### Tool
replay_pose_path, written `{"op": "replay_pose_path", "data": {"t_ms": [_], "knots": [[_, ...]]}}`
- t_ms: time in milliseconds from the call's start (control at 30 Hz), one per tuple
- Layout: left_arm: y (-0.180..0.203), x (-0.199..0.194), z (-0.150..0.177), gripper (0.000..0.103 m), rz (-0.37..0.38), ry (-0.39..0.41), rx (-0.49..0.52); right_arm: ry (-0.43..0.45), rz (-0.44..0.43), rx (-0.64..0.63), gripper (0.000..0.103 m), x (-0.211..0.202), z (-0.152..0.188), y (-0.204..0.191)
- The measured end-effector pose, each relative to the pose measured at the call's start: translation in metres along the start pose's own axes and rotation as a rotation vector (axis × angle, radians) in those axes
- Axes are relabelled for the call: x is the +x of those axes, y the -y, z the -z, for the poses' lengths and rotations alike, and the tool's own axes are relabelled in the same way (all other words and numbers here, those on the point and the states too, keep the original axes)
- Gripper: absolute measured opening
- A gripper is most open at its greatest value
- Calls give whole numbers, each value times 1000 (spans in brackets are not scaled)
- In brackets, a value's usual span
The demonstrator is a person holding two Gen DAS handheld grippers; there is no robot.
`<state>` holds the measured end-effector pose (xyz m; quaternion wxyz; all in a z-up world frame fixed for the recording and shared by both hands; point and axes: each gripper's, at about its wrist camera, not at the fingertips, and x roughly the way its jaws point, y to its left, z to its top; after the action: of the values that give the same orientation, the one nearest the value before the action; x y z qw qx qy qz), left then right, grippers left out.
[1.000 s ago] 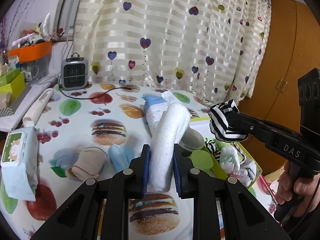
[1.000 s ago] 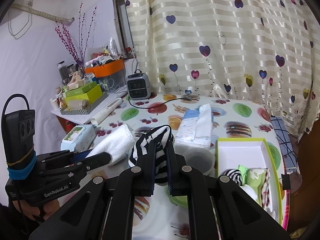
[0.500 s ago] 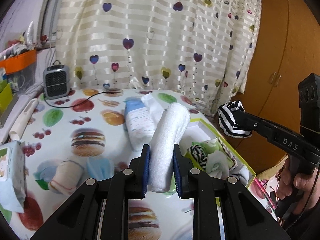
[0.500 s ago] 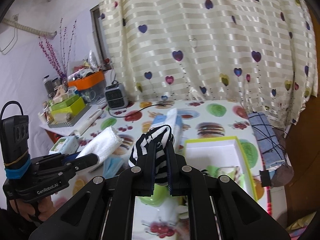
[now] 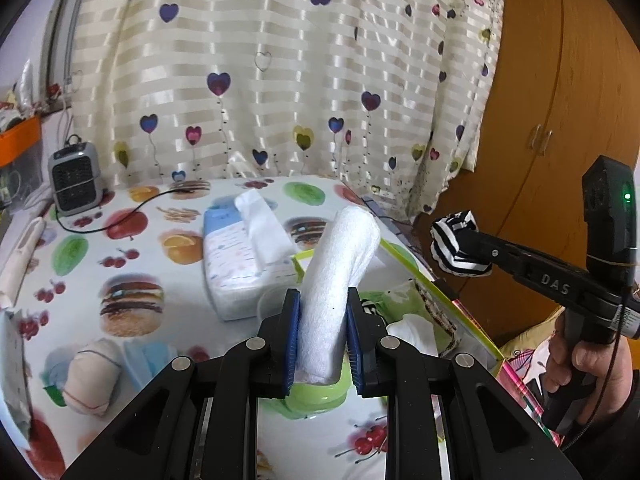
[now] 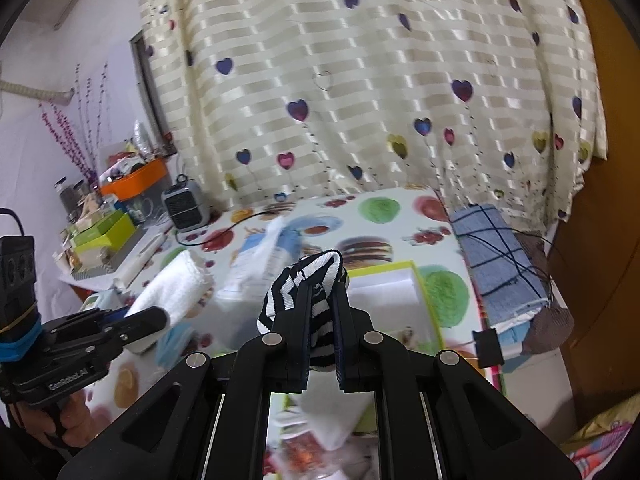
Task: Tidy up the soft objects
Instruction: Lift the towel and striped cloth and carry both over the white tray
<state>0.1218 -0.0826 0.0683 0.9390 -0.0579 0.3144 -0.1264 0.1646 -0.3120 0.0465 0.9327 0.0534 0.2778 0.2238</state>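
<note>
Sorting part done: left tongs clenched on rolled white towel, right tongs on striped sock, both aloft near green-rimmed box already holding soft items; cloth roll and blue mask remain on surface.

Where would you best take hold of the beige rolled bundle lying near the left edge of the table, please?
Grip the beige bundle across its middle, coming from above with a finger on each long side. It lies on its side on the table, so its rounded flanks are open; the blue cloth beside it crowds the right flank slightly.
</note>
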Motion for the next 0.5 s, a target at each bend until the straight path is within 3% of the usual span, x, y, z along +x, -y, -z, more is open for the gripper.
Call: {"op": "replay_pose_path", "data": {"t_ms": [233, 500], "knots": [[12, 19, -7, 20, 1, -22, 20, -51, 27, 41, 10, 26, 4, 29], [18, 38, -14, 20, -9, -43, 35, -136, -1, 35, 10, 64, 14, 35]]}}
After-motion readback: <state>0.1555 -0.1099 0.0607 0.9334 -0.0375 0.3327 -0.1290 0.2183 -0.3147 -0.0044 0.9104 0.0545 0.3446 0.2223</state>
